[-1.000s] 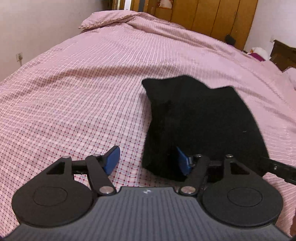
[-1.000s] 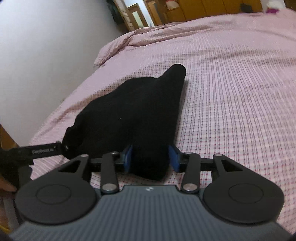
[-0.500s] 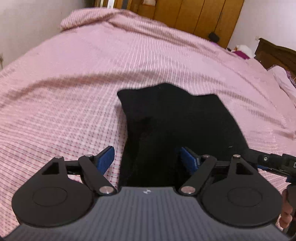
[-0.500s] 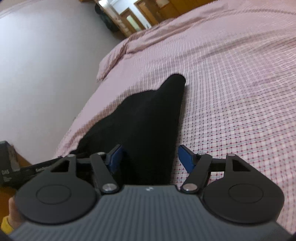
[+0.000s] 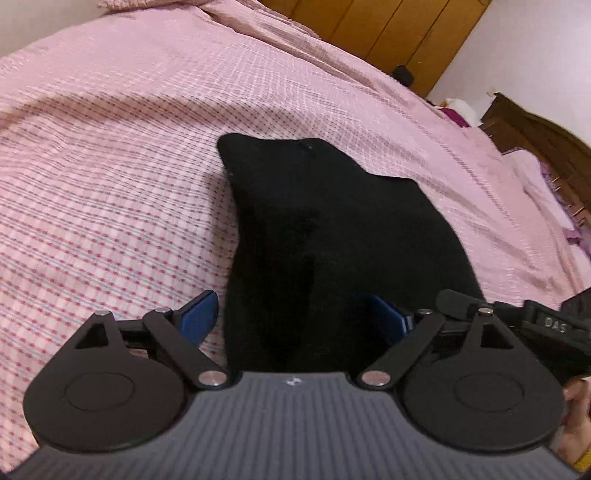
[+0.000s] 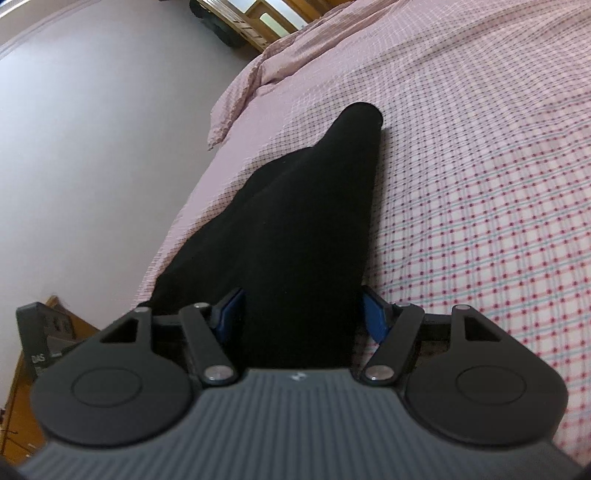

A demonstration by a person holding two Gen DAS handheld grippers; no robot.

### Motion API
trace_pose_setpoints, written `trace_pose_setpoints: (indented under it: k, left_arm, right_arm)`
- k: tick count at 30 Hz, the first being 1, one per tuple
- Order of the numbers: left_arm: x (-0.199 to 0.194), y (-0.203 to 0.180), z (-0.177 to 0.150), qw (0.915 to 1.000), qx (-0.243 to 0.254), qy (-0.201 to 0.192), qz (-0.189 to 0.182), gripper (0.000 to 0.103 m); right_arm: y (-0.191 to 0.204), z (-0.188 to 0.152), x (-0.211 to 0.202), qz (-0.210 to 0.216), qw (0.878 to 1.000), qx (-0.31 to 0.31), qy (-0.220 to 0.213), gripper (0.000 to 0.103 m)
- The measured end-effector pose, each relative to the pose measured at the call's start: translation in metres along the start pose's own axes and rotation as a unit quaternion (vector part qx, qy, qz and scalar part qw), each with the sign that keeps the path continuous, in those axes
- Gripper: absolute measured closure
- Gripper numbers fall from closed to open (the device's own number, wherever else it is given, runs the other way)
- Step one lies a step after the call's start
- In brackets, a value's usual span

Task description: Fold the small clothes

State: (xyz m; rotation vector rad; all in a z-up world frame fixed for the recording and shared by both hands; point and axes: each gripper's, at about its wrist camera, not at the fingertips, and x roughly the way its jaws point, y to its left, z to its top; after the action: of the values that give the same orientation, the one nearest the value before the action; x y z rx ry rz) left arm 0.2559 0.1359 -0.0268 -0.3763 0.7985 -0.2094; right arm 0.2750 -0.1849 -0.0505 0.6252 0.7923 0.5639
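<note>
A black folded garment (image 5: 332,236) lies flat on the pink checked bedspread (image 5: 110,184). My left gripper (image 5: 291,315) sits low over the garment's near left edge. Its jaws are opening, the cloth lies between the blue pads (image 5: 199,317), and neither pad presses on it. In the right wrist view the same garment (image 6: 295,221) tapers to a point far ahead. My right gripper (image 6: 303,315) stands open astride its near right end. Cloth fills the gap between the pads (image 6: 375,319) without being pinched.
The bed's left edge (image 6: 192,206) and a grey wall (image 6: 92,147) run close beside the garment. A pillow (image 6: 236,99) lies at the far end before wooden wardrobe doors (image 5: 406,33). A dark wooden headboard (image 5: 535,133) stands far right. A hand (image 5: 576,417) shows at the lower right.
The right gripper's jaws, pinched on the garment's end a second ago, have spread and let it go. The left jaws widened too. Both grippers moved forward and lower over the cloth.
</note>
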Motion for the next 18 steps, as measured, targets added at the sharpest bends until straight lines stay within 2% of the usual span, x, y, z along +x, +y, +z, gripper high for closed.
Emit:
trace_pose_setpoints:
  k: [1, 2, 3, 5, 8, 13, 18]
  left_arm:
    - [0.001, 0.0, 0.0, 0.9999, -0.003, 0.0, -0.01, 0.017]
    - [0.003, 0.0, 0.0, 0.9997, -0.007, 0.002, -0.022, 0.027]
    - [0.004, 0.001, 0.0, 0.9992, -0.016, 0.007, -0.036, 0.03]
    - [0.005, 0.001, 0.001, 0.9989, -0.026, 0.005, -0.038, 0.04]
    - [-0.001, -0.003, 0.002, 0.9989, -0.023, -0.001, -0.04, 0.053]
    - [-0.02, -0.007, 0.006, 0.9972, -0.046, -0.003, -0.059, 0.061]
    - [-0.043, -0.024, -0.016, 0.9947, -0.059, 0.005, -0.083, 0.062]
  right_arm:
    - [0.0, 0.0, 0.001, 0.003, 1.0, 0.004, 0.001, 0.035]
    - [0.0, 0.001, 0.002, 0.006, 1.0, 0.008, 0.001, 0.039]
    - [0.0, 0.002, 0.004, 0.007, 1.0, 0.01, 0.002, 0.042]
    - [0.001, 0.004, 0.005, 0.004, 1.0, 0.019, 0.003, 0.054]
    - [0.009, 0.01, 0.002, -0.003, 1.0, 0.025, 0.007, 0.061]
    - [0.023, 0.016, -0.017, -0.001, 0.999, 0.045, 0.0, 0.064]
    - [0.026, 0.008, -0.054, 0.004, 0.998, 0.057, 0.006, 0.064]
